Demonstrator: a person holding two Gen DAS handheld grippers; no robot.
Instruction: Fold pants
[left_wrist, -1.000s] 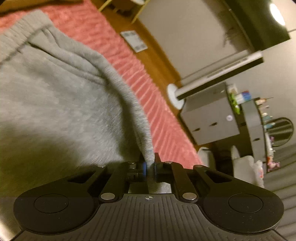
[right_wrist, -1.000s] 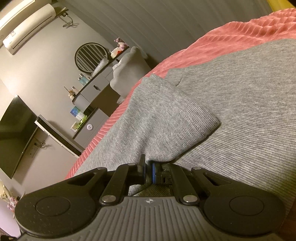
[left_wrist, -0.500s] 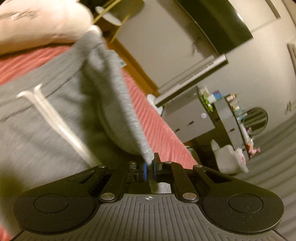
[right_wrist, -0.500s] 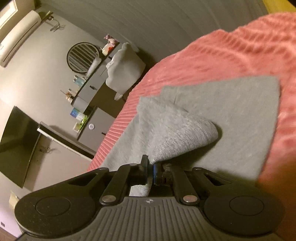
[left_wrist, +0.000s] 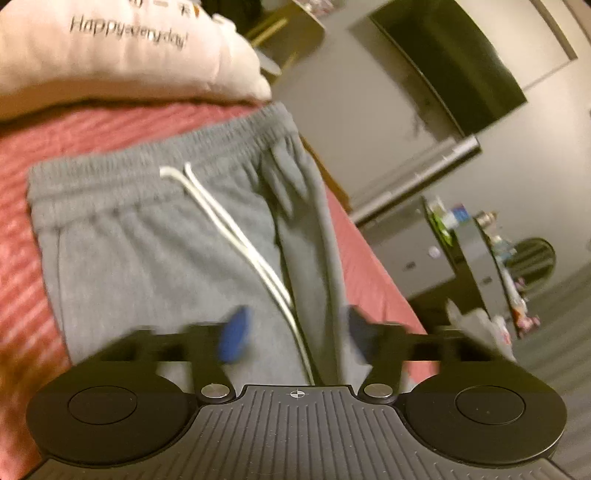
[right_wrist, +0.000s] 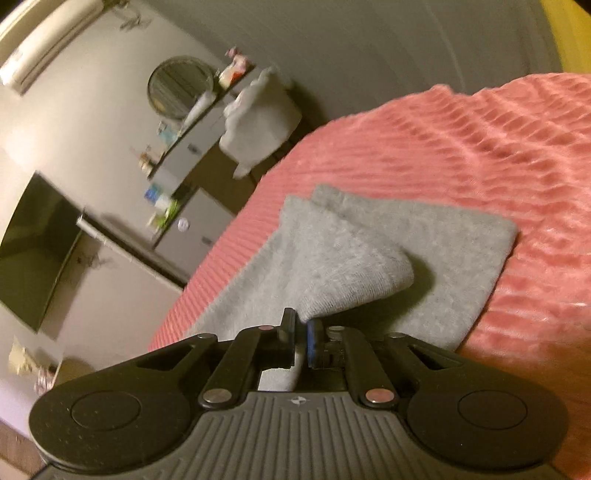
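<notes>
Grey sweatpants (left_wrist: 155, 240) lie on a pink ribbed bedspread (left_wrist: 74, 125), waistband toward a pillow, with a white drawstring (left_wrist: 236, 236) across the front. My left gripper (left_wrist: 295, 334) is open above the pants' right side, holding nothing. In the right wrist view the pants' leg end (right_wrist: 436, 266) lies flat on the bedspread (right_wrist: 498, 155). My right gripper (right_wrist: 300, 341) is shut on a lifted fold of the leg cuff (right_wrist: 354, 273).
A cream pillow with printed text (left_wrist: 122, 55) lies at the bed's head. Beyond the bed's edge stand a grey cabinet (left_wrist: 410, 254), a dark TV (left_wrist: 454, 66) and a round mirror (right_wrist: 181, 86). A white chair (right_wrist: 258, 118) stands by the curtain.
My left gripper has opened and let go of the grey fabric, which now lies on the pants. My right gripper has stayed shut on the cuff and pulled back along the leg.
</notes>
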